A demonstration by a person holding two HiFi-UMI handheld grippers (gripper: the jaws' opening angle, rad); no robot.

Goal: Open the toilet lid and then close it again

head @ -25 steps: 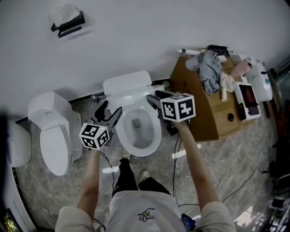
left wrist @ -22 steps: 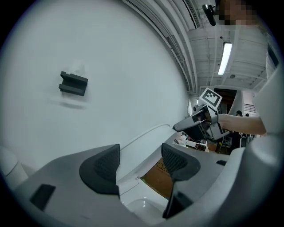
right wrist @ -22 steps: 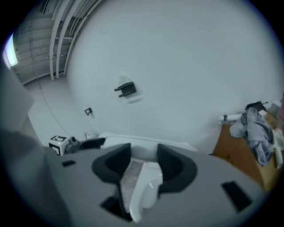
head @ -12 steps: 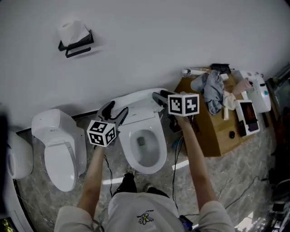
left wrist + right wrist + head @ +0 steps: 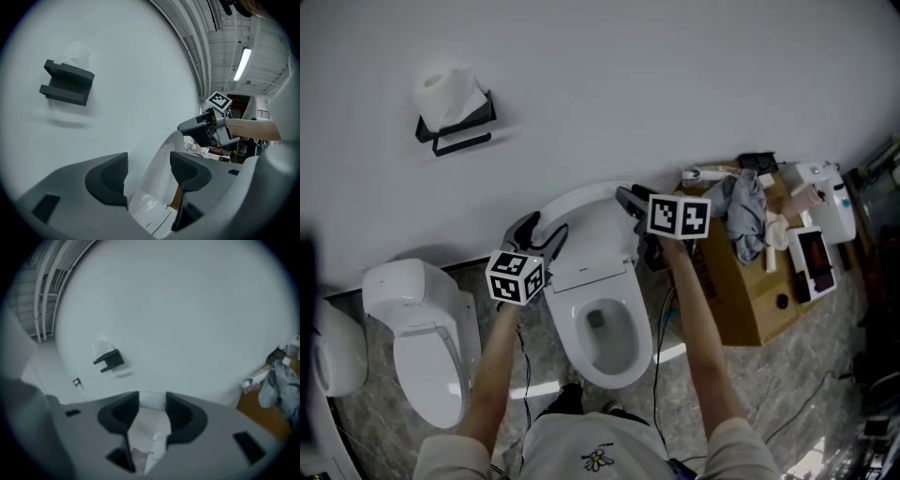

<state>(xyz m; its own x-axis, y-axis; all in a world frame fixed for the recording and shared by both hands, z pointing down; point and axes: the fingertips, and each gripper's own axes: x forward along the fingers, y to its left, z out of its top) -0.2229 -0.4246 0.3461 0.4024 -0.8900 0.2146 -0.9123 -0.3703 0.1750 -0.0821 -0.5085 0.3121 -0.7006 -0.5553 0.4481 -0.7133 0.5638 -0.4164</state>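
Head view: the toilet lid (image 5: 586, 220) stands raised over the bowl (image 5: 581, 361), near the wall. The left gripper (image 5: 541, 230) has its jaws apart around the lid's left edge, not pinching. The right gripper (image 5: 628, 199) straddles the right edge, jaws apart though just closing a little (probably both flank it to steady the swing).

Two toilets: open toilet (image 5: 579, 330), shut toilet (image 5: 427, 349); one cut-off white fixture (image 5: 333, 349); two grippers: left gripper (image 5: 542, 228), right gripper (image 5: 630, 199); one toilet-roll holder (image 5: 455, 131); one table (image 5: 741, 302)

left gripper (image 5: 542, 228) — fingers apart | right gripper (image 5: 628, 198) — fingers just closing, lid (image 5: 591, 230) between
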